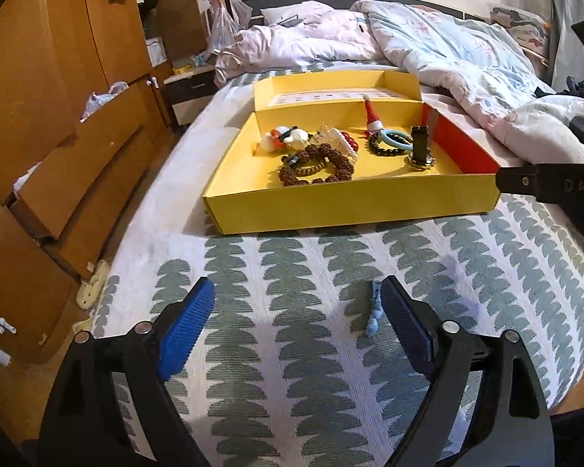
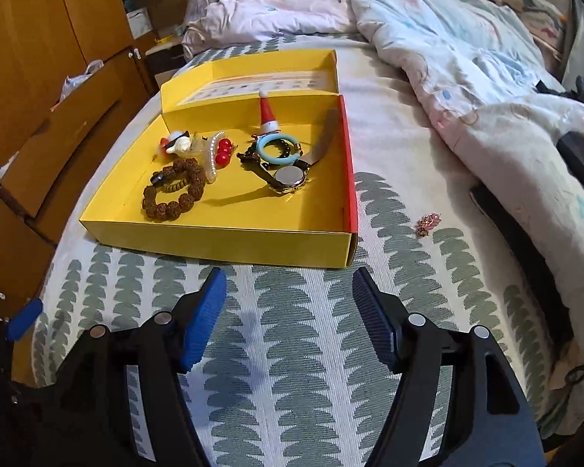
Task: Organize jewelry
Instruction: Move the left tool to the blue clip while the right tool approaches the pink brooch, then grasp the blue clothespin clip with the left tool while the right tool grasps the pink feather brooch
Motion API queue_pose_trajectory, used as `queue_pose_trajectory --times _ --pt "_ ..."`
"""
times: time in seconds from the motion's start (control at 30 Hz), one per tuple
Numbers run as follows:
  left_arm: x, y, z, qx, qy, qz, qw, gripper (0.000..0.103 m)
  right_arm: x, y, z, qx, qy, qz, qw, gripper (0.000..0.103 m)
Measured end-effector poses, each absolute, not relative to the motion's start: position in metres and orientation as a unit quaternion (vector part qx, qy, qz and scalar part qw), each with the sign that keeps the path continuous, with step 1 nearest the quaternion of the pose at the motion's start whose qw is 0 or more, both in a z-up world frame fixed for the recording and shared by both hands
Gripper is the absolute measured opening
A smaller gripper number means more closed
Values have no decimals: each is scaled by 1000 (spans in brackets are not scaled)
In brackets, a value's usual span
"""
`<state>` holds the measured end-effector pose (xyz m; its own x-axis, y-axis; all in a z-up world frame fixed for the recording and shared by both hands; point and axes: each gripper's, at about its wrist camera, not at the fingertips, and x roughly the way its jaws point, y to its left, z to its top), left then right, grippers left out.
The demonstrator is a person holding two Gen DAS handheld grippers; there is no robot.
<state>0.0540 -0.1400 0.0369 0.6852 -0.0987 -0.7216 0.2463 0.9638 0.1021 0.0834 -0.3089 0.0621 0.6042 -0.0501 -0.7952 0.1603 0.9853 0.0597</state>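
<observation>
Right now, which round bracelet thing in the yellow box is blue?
The light blue ring, lying by the Santa hat and the watch. The big beaded bracelet is brown, and the bead bracelet under the ring is black.

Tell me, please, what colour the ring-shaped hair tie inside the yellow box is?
The hair tie is light blue; the right wrist view shows it best.

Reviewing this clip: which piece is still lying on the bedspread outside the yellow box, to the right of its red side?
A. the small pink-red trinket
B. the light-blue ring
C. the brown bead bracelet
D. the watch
A. The small pink-red trinket lies on the patterned bedspread to the right of the yellow box, while the bracelet, watch and blue ring sit inside it.
</observation>
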Motion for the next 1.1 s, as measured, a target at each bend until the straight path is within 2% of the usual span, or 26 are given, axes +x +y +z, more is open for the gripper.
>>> queue_pose_trajectory --times 0.27,0.5,0.8,0.87,0.97,1.1 --pt "85 -151 8 63 493 -131 858 86 94 -365 57 119 459 -100 875 70" --pt "93 -168 0 77 508 -133 848 86 115 -409 24 152 510 -123 837 70" --pt "106 -181 -24 88 547 -133 822 86 149 -436 5 158 528 -156 820 68" --pt "106 -183 -27 85 554 -134 817 86 159 -446 1 164 532 -165 814 63" --pt "108 -185 -30 79 566 -139 809 86 167 -459 -10 183 547 -163 801 48" --pt "109 -188 -31 72 575 -145 802 86 174 -467 -15 184 554 -166 795 43"
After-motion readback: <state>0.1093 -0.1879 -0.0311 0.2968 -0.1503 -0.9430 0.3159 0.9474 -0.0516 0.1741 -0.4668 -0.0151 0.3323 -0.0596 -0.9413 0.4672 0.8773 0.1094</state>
